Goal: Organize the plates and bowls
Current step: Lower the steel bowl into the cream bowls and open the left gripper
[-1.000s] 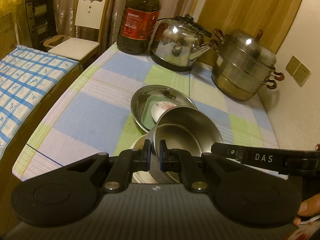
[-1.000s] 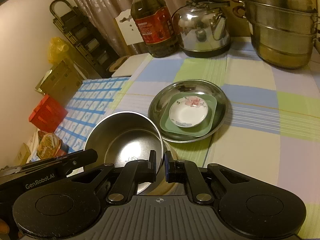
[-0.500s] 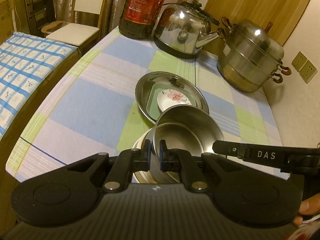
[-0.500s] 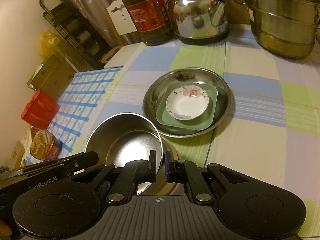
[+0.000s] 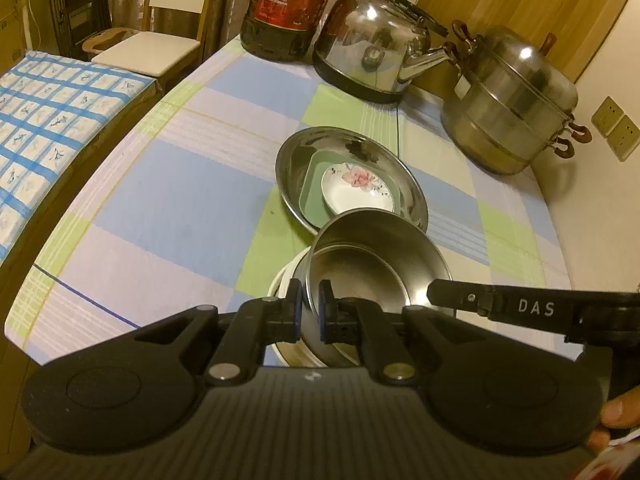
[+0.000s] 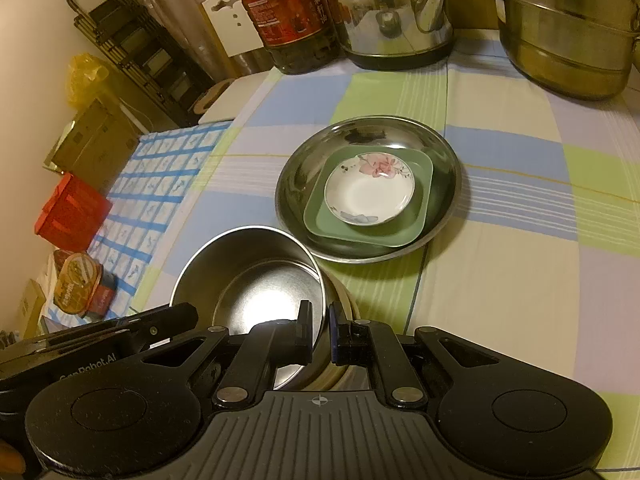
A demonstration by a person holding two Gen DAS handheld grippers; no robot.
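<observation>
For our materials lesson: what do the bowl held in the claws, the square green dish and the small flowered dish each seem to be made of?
Held bowl: likely stainless steel, brushed inside, judging by its grey sheen and soft glare.
Square green dish: matte, no reflections; plastic or glazed ceramic, cannot tell which.
Flowered dish: probably glazed porcelain, being glossy white with a printed pink flower.

Two metal bowls (image 6: pixel 248 276) (image 6: pixel 368 184). One green plate (image 6: pixel 372 232). One flower dish (image 6: pixel 368 190). Maybe one white bowl (image 5: pixel 280 284) underneath. One kettle (image 5: pixel 372 48), one pot (image 5: pixel 516 108), one bottle (image 5: pixel 288 4).
</observation>
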